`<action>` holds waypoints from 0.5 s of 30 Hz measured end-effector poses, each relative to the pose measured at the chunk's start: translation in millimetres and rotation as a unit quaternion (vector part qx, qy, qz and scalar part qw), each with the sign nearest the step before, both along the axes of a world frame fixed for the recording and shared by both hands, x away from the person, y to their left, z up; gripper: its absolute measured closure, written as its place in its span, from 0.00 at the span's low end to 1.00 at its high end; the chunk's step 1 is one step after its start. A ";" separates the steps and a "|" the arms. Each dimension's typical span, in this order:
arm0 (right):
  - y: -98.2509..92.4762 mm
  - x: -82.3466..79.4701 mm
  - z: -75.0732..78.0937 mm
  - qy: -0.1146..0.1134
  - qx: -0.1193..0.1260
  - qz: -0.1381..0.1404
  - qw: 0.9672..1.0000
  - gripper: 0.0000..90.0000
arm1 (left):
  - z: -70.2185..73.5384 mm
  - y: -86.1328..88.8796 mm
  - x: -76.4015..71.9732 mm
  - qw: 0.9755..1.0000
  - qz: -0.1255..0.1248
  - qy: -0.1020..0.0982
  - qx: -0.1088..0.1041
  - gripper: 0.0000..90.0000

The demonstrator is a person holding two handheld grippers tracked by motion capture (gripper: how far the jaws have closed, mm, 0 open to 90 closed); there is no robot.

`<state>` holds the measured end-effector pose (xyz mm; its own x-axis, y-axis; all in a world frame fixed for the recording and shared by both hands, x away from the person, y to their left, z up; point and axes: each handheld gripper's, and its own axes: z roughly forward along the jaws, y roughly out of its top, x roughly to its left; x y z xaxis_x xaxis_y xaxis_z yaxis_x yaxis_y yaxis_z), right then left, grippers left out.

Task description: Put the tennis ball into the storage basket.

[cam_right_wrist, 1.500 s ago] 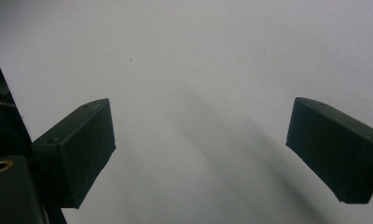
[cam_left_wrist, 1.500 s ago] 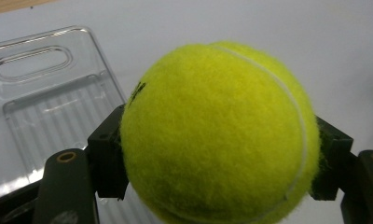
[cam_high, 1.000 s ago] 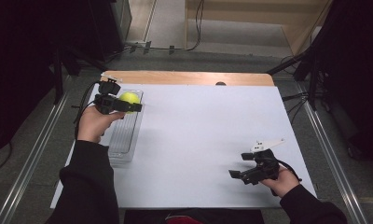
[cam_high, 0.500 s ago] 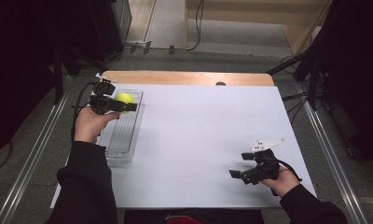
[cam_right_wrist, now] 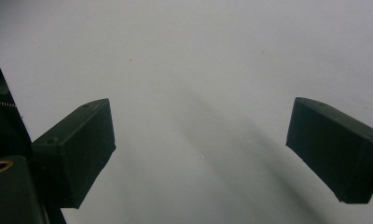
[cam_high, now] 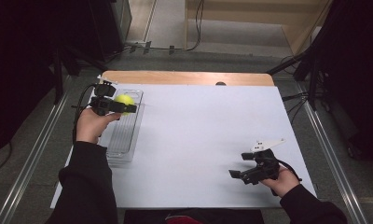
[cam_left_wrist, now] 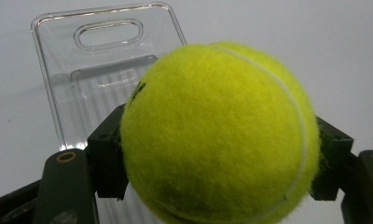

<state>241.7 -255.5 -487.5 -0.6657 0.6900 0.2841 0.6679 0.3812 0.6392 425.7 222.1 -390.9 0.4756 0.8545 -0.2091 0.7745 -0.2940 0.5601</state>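
High view: left gripper (cam_high: 124,108) clamped on tennis ball (cam_high: 124,103), held over far end of clear tray (cam_high: 128,140) near the surface's far-left corner; right gripper (cam_high: 243,176) idle by the near-right corner.

Left gripper view: fuzzy yellow-green felt, white seam, pinched between black jaws above tray. Risk: released off-centre, could bounce out over low rim.

Right gripper view: jaws spread wide, nothing between, bare white surface (cam_right_wrist: 198,60).

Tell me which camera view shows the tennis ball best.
The left gripper view: the tennis ball is large and sharp there, its seam visible, clamped between the left gripper jaws above the clear tray. The high view gives a small yellow spot; the right gripper view faces bare table.
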 end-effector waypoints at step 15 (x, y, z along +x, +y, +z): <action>-0.1 0.1 -0.1 0.000 0.000 0.000 1.000 0.07 | -10.1 6.9 3.7 1.000 0.013 0.014 0.006 0.29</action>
